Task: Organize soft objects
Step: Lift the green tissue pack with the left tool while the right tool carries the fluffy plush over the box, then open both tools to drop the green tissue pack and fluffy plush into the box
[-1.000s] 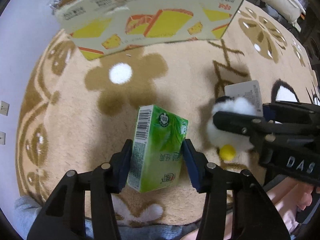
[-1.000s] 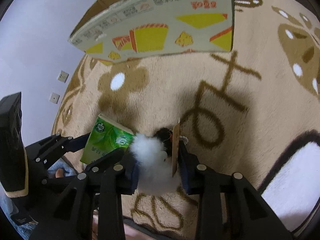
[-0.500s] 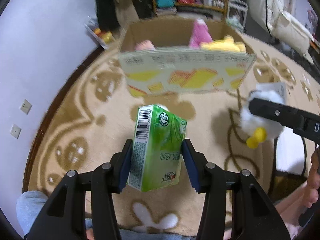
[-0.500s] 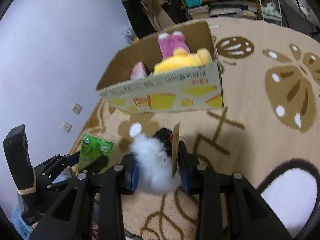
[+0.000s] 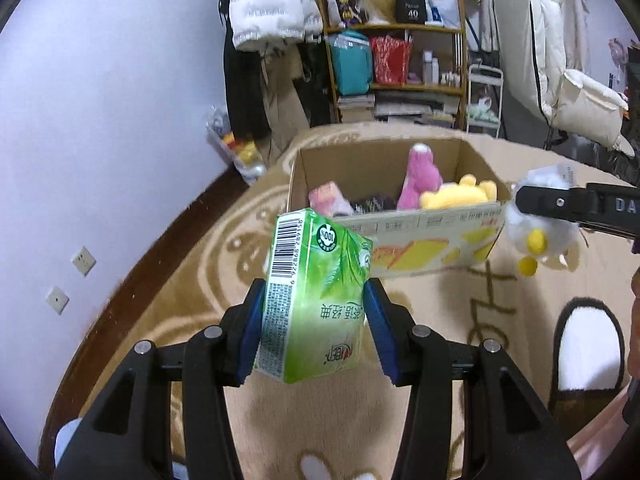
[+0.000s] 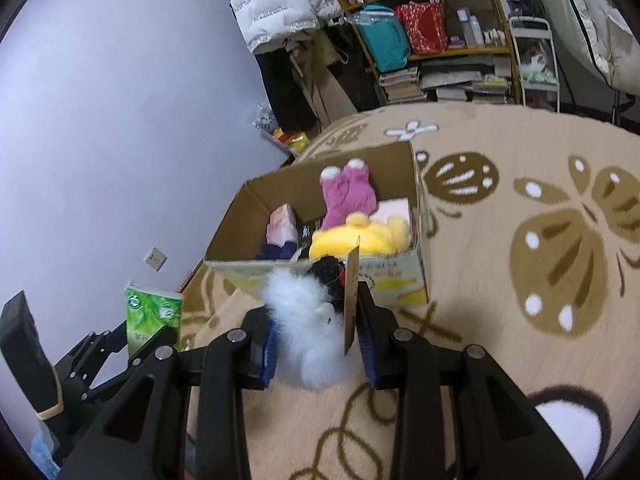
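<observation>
Several soft toys already lie in the open cardboard box (image 6: 418,216), ahead of both tools: a pink plush (image 6: 348,196) and a yellow plush (image 6: 360,236) among them. Two items are left, judging by the views. The left tool (image 5: 312,332) is clenched on a green plastic-wrapped tissue pack (image 5: 316,296) (it reads "100%" beside a barcode). The right tool (image 6: 316,340) grips a fluffy white plush toy (image 6: 308,328) with a card tag; neither is over the box yet.

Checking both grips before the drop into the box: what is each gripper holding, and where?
Left gripper: green tissue pack, pinched across its lower sides. Right gripper: white fluffy plush toy, squeezed at its body alongside its cardboard tag.
</observation>
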